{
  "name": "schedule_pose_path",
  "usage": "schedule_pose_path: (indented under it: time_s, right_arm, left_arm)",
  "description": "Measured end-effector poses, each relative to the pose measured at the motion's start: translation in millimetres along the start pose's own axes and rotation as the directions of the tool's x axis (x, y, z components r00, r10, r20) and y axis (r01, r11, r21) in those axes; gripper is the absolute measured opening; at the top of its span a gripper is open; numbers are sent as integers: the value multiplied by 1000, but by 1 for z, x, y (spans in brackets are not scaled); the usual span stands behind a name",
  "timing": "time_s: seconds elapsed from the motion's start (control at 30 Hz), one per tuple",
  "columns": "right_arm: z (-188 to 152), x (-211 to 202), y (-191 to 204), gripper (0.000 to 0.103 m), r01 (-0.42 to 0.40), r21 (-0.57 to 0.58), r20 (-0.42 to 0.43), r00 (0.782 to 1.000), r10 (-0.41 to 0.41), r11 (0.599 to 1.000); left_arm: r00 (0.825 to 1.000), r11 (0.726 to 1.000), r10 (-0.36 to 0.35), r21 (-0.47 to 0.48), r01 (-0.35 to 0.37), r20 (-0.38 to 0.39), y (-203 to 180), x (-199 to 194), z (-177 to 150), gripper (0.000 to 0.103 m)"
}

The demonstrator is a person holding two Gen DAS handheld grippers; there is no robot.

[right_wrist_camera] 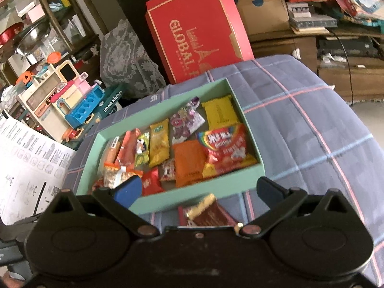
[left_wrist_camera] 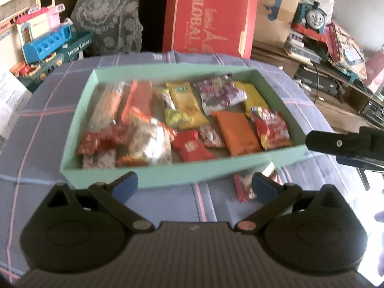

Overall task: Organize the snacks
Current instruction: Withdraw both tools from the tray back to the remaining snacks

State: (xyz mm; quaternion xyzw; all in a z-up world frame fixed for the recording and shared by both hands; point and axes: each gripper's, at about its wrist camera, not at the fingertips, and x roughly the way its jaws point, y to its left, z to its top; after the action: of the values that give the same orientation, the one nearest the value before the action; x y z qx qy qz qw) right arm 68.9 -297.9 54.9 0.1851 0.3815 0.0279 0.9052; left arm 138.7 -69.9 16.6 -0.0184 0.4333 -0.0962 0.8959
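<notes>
Snacks: most lie inside a shallow mint-green box [right_wrist_camera: 249, 129] on a bed or cushion covered with a blue plaid cloth [right_wrist_camera: 312, 124].
Box contents: a red-and-yellow Skittles bag [right_wrist_camera: 225, 151] in the near right corner, a plain orange packet [right_wrist_camera: 189, 165] beside it, a yellow packet [right_wrist_camera: 222, 115] behind, a purple-and-white bag [right_wrist_camera: 186, 122], a long yellow packet [right_wrist_camera: 158, 141], a small red packet [right_wrist_camera: 151, 183], and orange sticks and a clear-wrapped bundle at the left end (labels there too blurred to read).
Outside the box: a dark red packet with a gold end [right_wrist_camera: 206, 212] lies on the cloth just in front of the box's near wall, between the right gripper's [right_wrist_camera: 198, 189] fingers; in the left wrist view a small red-and-white packet [left_wrist_camera: 244, 187] lies near the same wall.
Axis: the box's long side runs left to right across the left view; the dark red packet's long axis points toward the box, slightly tilted.
Left gripper [left_wrist_camera: 194, 184]: fingers wide apart, holding nothing, low over the cloth before the box.
Right gripper: fingers wide apart, empty, above the dark red packet.
Background: a red carton [right_wrist_camera: 199, 36] stands behind the box.
</notes>
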Motion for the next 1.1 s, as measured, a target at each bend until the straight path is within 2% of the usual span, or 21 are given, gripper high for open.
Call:
schedule_pose_path:
  time_s: [0.27,0.57,0.67,0.77,0.8,0.93,1.1]
  right_arm:
    - [-29,0,-33,103,17,77,-50,999,-13,997]
    - [-47,2,-71,103,33,170,-70,997,-21,985]
    - [-48,6,-79,103,30,179,-74,997,-17,983]
    - [-50,12,-83,103,25,192,-85,996,-9,981]
    - [-50,14,-86,103,22,196,-88,996,-5,980]
    - [-50,23,-87,103,10,193,-103,995,10,981]
    - [-47,42,-71,103,5,143,-106,994,10,990]
  left_arm:
    - [995,994,-28,98,38,-99,-32,19,-39,103]
    - [987,972,-53,218,85,-150,-81,47,-52,103]
    - [988,957,-39,277,80,-152,-97,57,-55,103]
    - [989,942,12,334,39,-150,-106,70,-58,103]
    - [989,942,28,336,23,-147,-104,73,-58,103]
    - [986,970,20,243,21,-166,-84,77,-50,103]
    - [985,987,79,151,-56,-152,-48,79,-40,103]
